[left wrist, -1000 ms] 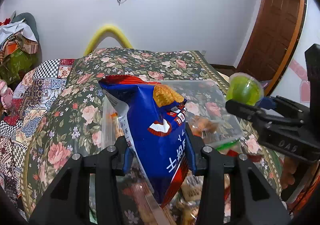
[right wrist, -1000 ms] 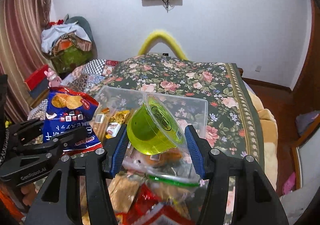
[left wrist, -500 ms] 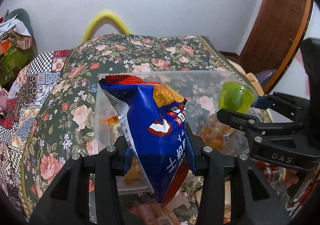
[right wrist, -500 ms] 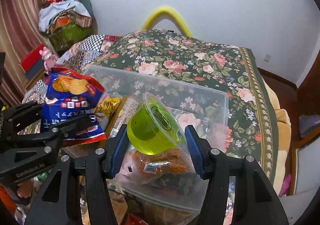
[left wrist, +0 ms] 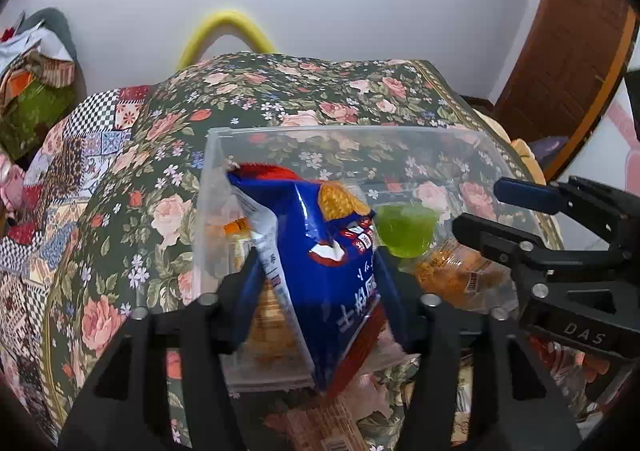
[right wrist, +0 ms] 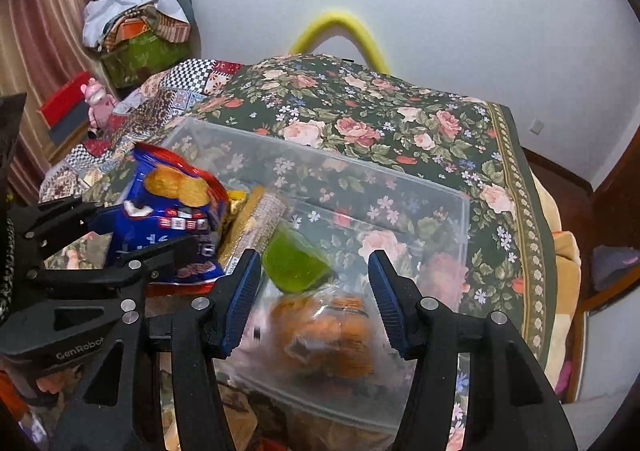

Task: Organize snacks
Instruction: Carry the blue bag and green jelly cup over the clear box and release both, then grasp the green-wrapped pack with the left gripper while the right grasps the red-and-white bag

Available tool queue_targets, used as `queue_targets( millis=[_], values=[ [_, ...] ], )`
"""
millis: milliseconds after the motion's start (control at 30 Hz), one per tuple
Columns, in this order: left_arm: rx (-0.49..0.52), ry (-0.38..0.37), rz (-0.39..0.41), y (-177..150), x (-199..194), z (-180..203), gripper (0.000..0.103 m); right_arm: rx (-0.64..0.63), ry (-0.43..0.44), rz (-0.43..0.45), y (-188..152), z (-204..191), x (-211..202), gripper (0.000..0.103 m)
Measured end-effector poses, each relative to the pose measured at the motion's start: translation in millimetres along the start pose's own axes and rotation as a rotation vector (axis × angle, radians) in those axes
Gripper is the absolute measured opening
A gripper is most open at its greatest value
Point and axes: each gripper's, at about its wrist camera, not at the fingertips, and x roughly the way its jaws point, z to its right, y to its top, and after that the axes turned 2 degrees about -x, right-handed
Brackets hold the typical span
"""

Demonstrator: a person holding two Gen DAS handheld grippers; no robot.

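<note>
Snacks are going into the clear plastic bin (left wrist: 472, 155) on the floral bedspread (left wrist: 320, 91). The blue chip bag (left wrist: 320, 263) stands tilted between the pads of the left gripper (left wrist: 316, 291), over the bin's near left corner; the jaws are opening, and the pads look to be just leaving its sides. By its look the bag is light, air-puffed and slick, with brittle contents, so a gentle hold across its lower body suits it better than a hard pinch. The green jelly cup (right wrist: 294, 265) is stiff-walled but smooth and inclined to roll; its rim or straight sides are the place to take it. It lies blurred inside the bin, on a packet of orange pastries (right wrist: 324, 331), and the right gripper (right wrist: 316, 291) stands apart above it, holding nothing. Half a second ago that cup was clamped in the right jaws above the bin, and the left pads were pressed on the bag.
</note>
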Motion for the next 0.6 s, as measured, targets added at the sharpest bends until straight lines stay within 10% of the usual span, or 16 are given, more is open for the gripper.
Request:
queue_targets(
  millis=[600],
  values=[
    [0.029, -0.014, 0.110, -23.3, -97.2, -7.5, 0.080, 0.086, -0.025, 0.105, -39.9, 4.8, -78.4, 0.060]
  ],
)
